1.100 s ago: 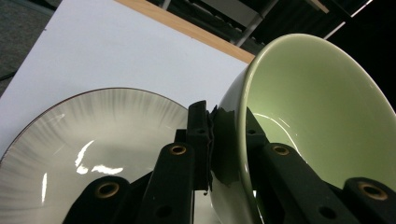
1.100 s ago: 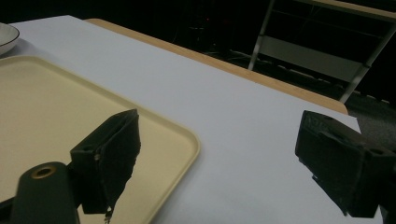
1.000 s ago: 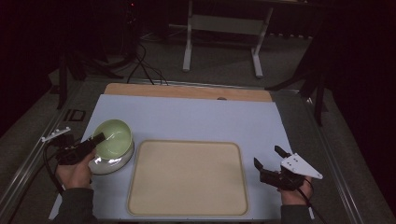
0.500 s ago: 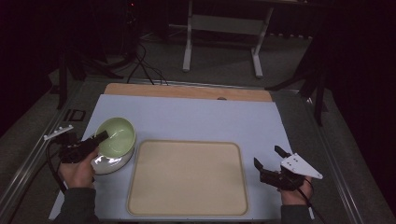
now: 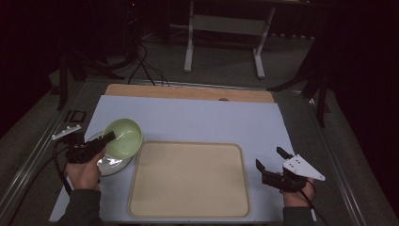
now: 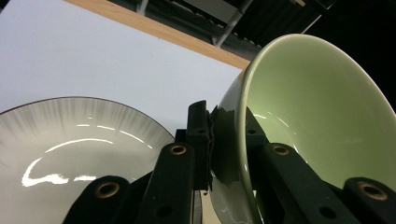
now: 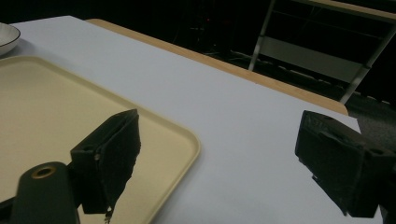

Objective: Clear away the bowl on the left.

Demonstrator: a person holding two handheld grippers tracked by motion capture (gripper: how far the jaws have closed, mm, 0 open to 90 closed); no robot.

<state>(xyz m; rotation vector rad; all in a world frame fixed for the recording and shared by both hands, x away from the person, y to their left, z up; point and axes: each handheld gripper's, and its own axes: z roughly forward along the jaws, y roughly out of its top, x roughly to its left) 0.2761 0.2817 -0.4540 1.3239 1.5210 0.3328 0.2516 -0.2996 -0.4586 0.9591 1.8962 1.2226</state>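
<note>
Green bowl (image 6: 303, 121) (rim) in hand-held gripper (image 6: 227, 135)

green bowl (image 5: 123, 137) lifted off plate (image 5: 109, 165), tilted, shifted right

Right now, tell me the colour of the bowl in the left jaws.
Pale green bowl, glossy inside and out; clearest in the left gripper view.

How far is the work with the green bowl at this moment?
Done: the left tongs are shut on the rim of the green bowl, which is tilted above the white plate. In hand: carrying the bowl, probably toward the beige tray. Left: setting it down; the tray has nothing on it, and the right tongs wait open beside it.
</note>
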